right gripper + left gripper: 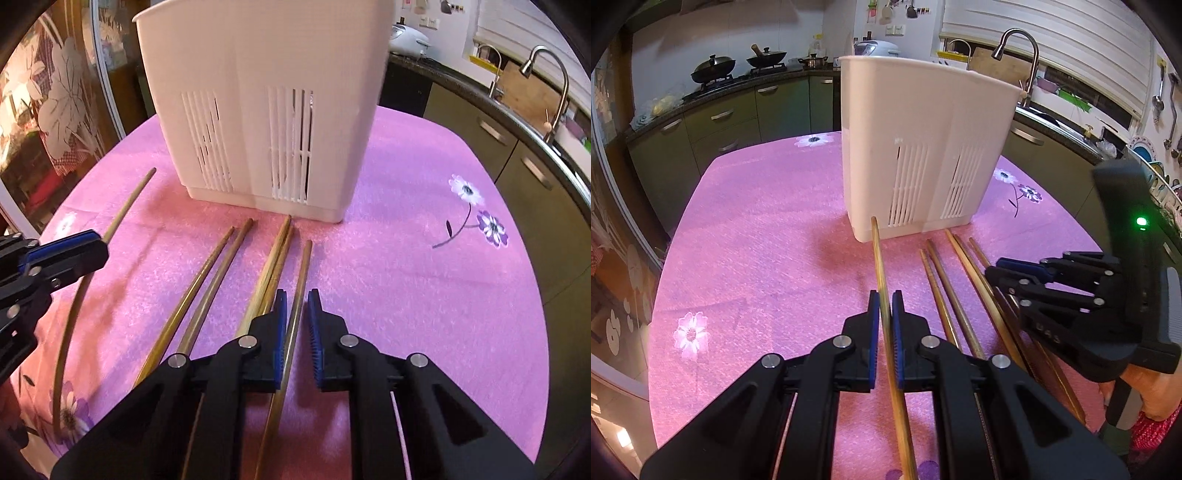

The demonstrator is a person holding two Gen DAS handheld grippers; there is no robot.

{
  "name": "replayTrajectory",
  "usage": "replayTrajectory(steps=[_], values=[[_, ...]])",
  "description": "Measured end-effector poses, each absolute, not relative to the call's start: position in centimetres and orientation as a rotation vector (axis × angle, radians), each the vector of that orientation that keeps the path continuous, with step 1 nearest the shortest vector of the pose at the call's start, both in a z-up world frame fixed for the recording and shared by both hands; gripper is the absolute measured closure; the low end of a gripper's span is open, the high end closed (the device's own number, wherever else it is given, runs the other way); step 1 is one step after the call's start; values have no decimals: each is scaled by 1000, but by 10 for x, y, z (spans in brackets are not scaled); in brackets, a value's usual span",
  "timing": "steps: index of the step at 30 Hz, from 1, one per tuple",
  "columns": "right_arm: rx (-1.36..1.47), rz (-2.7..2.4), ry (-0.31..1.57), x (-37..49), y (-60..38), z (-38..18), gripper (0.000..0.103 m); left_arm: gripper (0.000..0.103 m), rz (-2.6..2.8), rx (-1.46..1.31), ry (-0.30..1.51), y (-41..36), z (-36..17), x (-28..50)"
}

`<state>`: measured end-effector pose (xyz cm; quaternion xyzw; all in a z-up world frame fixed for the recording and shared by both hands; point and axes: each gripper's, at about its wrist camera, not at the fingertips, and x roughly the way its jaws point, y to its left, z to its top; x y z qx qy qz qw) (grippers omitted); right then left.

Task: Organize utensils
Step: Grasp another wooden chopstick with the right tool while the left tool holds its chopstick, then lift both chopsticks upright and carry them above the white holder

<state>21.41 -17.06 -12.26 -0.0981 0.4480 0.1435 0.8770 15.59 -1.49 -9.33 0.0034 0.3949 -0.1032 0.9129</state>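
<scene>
left gripper: clamped on one chopstick, tip near the holder's base; lift it clear, then tip it upright over the rim.
right gripper: narrow gap left; rightmost chopstick lies between the pads, touching the left one, right pad apart. Close fully before you lift.
loose chopsticks: four flat on the pink cloth, left of your right fingers.
white utensil holder: upright, far side, just beyond the tips.

Bright, pink-tinted indoor light, soft shadows, sharp centre, heavy fisheye bending and dark corners.
</scene>
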Motion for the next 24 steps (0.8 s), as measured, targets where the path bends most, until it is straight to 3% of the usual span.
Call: replayTrajectory(steps=[8,24], values=[[-122,360,947,225,-178,-115,97,96,-211,6,799,-14,-88,153],[94,456,718,175,-242,-10,97,96,-265,-4,702,-17,-33,144]])
